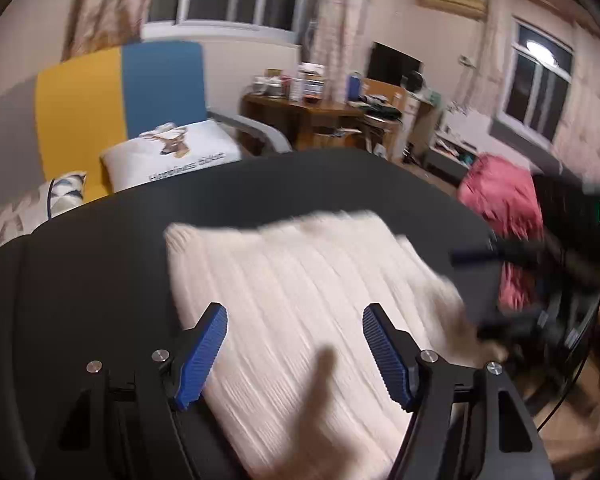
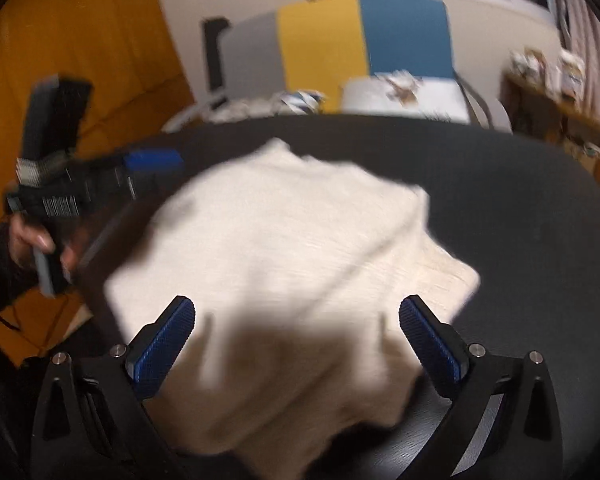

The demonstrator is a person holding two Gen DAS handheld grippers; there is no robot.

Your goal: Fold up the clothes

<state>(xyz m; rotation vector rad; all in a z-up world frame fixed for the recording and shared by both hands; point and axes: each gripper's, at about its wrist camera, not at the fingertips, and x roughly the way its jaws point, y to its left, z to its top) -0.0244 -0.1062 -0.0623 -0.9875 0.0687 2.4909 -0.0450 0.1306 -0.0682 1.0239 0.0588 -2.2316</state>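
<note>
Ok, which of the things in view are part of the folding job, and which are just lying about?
Part of the job:
cream knit garment, lying on the dark table
left gripper, fingers open
right gripper, fingers open

Just lying about:
red garment at the table's edge
white printed cushion
cluttered wooden desk

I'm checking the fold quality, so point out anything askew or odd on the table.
The cream knit garment lies folded on the dark table, but unevenly: a lower layer juts out at its right side. Both views are blurred, so finer faults can't be judged.
</note>
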